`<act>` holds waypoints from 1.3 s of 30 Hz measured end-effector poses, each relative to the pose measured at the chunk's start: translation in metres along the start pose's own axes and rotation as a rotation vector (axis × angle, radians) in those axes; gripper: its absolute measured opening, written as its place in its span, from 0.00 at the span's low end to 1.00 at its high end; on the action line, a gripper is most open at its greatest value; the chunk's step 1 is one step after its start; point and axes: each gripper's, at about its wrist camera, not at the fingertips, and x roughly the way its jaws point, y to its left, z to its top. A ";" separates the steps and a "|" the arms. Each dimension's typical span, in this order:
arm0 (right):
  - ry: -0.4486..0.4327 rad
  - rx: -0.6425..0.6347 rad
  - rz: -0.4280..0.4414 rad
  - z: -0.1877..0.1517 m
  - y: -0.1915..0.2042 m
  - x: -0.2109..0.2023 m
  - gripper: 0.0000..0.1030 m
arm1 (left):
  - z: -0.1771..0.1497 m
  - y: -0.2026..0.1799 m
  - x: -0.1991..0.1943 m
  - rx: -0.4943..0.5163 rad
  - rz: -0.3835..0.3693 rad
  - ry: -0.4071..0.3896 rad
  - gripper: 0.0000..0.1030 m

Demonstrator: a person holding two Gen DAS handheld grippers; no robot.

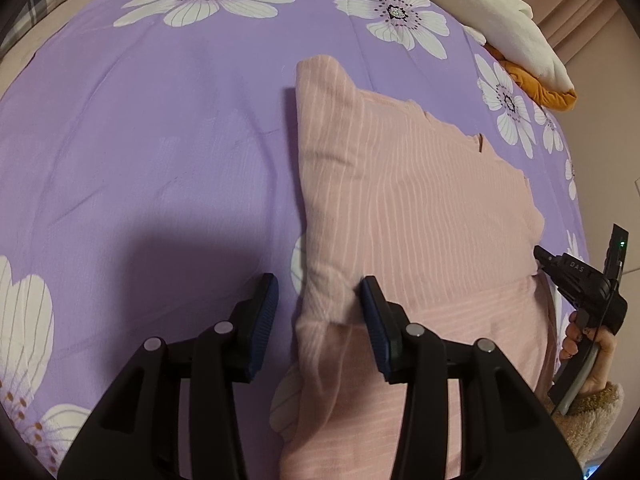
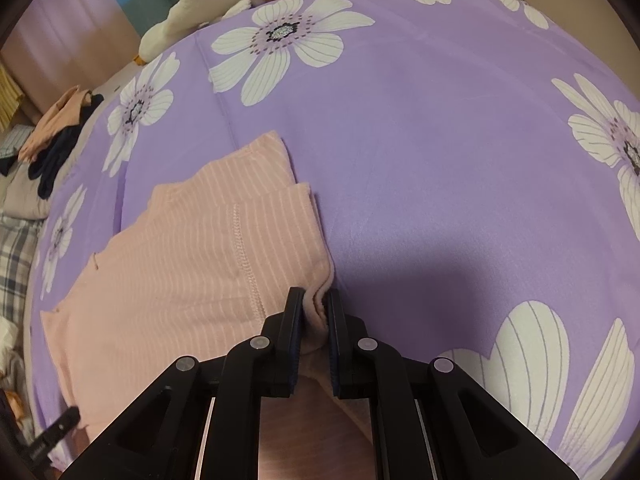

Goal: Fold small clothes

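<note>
A pink striped garment lies partly folded on the purple flowered bedspread. My left gripper is open, its fingers straddling the garment's near left folded edge, one finger on the bedspread and one over the cloth. In the right wrist view the same garment spreads left of centre, and my right gripper is shut on a bunched fold of its right edge. The right gripper also shows in the left wrist view, at the garment's far right edge, held by a hand.
A white plush throw over an orange cloth lies at the bed's far right corner. A pile of pink and dark clothes sits beyond the bed's left side. Plaid bedding lies at the left edge.
</note>
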 end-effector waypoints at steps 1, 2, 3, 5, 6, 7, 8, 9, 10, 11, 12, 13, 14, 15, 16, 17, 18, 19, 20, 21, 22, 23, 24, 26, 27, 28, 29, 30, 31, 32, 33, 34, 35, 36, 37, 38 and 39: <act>-0.001 0.001 0.000 0.000 0.000 0.000 0.07 | -0.001 0.001 -0.001 -0.005 -0.005 0.002 0.42; -0.002 -0.001 0.000 -0.001 0.000 0.000 0.07 | -0.002 0.002 -0.002 -0.012 -0.011 0.005 0.42; -0.002 -0.004 0.000 -0.001 0.000 0.000 0.07 | -0.003 0.003 -0.002 -0.016 -0.014 0.007 0.42; -0.002 -0.004 0.001 -0.001 0.000 0.000 0.07 | -0.006 0.002 -0.004 -0.020 -0.015 0.009 0.42; -0.003 -0.005 0.001 -0.001 0.000 0.000 0.07 | -0.007 0.002 -0.004 -0.018 -0.013 0.009 0.42; -0.003 -0.005 0.001 -0.001 0.000 0.000 0.07 | -0.008 0.001 -0.004 -0.016 -0.011 0.009 0.42; -0.003 -0.005 0.002 -0.001 0.000 0.000 0.07 | -0.010 0.000 -0.005 -0.014 -0.008 0.009 0.42; -0.003 -0.004 0.002 -0.001 0.000 0.000 0.07 | -0.010 0.000 -0.006 -0.015 -0.007 0.010 0.42; -0.002 -0.004 0.002 -0.001 0.000 0.000 0.07 | -0.011 0.000 -0.006 -0.015 -0.006 0.011 0.42; -0.003 -0.003 0.002 -0.001 0.000 0.000 0.07 | -0.012 0.000 -0.006 -0.013 -0.005 0.011 0.42; -0.004 -0.003 0.002 -0.001 0.000 0.000 0.07 | -0.013 0.000 -0.007 -0.013 -0.005 0.011 0.42; -0.005 -0.003 0.002 -0.001 0.000 0.000 0.07 | -0.014 0.001 -0.007 -0.013 -0.005 0.012 0.42; -0.006 -0.003 0.002 -0.001 0.000 0.000 0.07 | -0.016 0.001 -0.008 -0.011 -0.004 0.013 0.41; -0.007 -0.003 0.002 -0.001 0.001 0.000 0.07 | -0.017 0.001 -0.008 -0.009 -0.001 0.014 0.40; -0.009 -0.004 0.001 -0.001 0.001 0.000 0.07 | -0.018 0.001 -0.009 -0.008 0.002 0.014 0.40; -0.011 -0.008 -0.002 -0.002 0.001 0.000 0.07 | -0.020 0.000 -0.009 -0.002 0.009 0.015 0.40; -0.012 -0.011 -0.004 -0.002 0.002 0.000 0.07 | -0.022 -0.001 -0.010 0.001 0.013 0.015 0.40; -0.013 -0.014 -0.007 -0.002 0.003 0.000 0.07 | -0.023 -0.001 -0.010 0.003 0.017 0.014 0.40; -0.013 -0.015 -0.008 -0.002 0.003 -0.001 0.07 | -0.025 -0.001 -0.011 0.003 0.019 0.014 0.40; -0.013 -0.016 -0.009 -0.002 0.003 -0.001 0.07 | -0.026 -0.001 -0.012 0.000 0.019 0.014 0.40; -0.013 -0.016 -0.008 -0.002 0.003 -0.001 0.07 | -0.027 0.000 -0.013 -0.009 0.016 0.015 0.40; -0.013 -0.015 -0.008 -0.002 0.003 -0.001 0.07 | -0.028 0.000 -0.013 -0.018 0.014 0.016 0.40; -0.009 -0.017 -0.007 -0.001 0.003 -0.001 0.07 | -0.029 0.001 -0.014 -0.022 0.013 0.019 0.40; -0.009 -0.025 -0.008 -0.001 0.004 -0.002 0.08 | -0.031 0.000 -0.018 -0.039 0.013 0.024 0.40; -0.009 -0.032 -0.007 -0.001 0.004 -0.003 0.09 | -0.031 0.000 -0.021 -0.048 0.008 0.024 0.39; -0.004 -0.035 -0.005 -0.001 0.004 -0.005 0.13 | -0.032 0.000 -0.025 -0.057 -0.003 0.023 0.38; -0.002 -0.036 -0.007 -0.001 0.004 -0.008 0.17 | -0.033 -0.002 -0.028 -0.061 -0.015 0.019 0.38; 0.004 -0.028 -0.005 -0.002 0.003 -0.012 0.31 | -0.035 -0.003 -0.032 -0.061 -0.028 0.010 0.39; 0.006 -0.014 0.012 -0.003 0.002 -0.018 0.47 | -0.036 -0.005 -0.037 -0.057 -0.040 -0.002 0.40; -0.002 -0.005 0.037 -0.006 0.001 -0.024 0.52 | -0.039 -0.007 -0.044 -0.046 -0.048 -0.020 0.40; -0.016 0.000 0.063 -0.008 0.001 -0.032 0.56 | -0.040 -0.009 -0.048 -0.039 -0.046 -0.028 0.40; -0.031 -0.003 0.084 -0.012 0.001 -0.041 0.58 | -0.042 -0.011 -0.053 -0.032 -0.042 -0.037 0.45; -0.048 -0.014 0.098 -0.016 0.003 -0.052 0.59 | -0.045 -0.012 -0.058 -0.028 -0.039 -0.051 0.47; -0.069 -0.023 0.109 -0.020 0.004 -0.062 0.63 | -0.047 -0.012 -0.063 -0.026 -0.041 -0.064 0.52; -0.089 -0.030 0.119 -0.023 0.005 -0.070 0.67 | -0.051 -0.013 -0.069 -0.022 -0.050 -0.084 0.56; -0.110 -0.038 0.133 -0.027 0.005 -0.078 0.68 | -0.054 -0.013 -0.072 -0.021 -0.053 -0.092 0.58; -0.126 -0.050 0.148 -0.033 0.007 -0.088 0.68 | -0.057 -0.014 -0.076 -0.021 -0.052 -0.094 0.61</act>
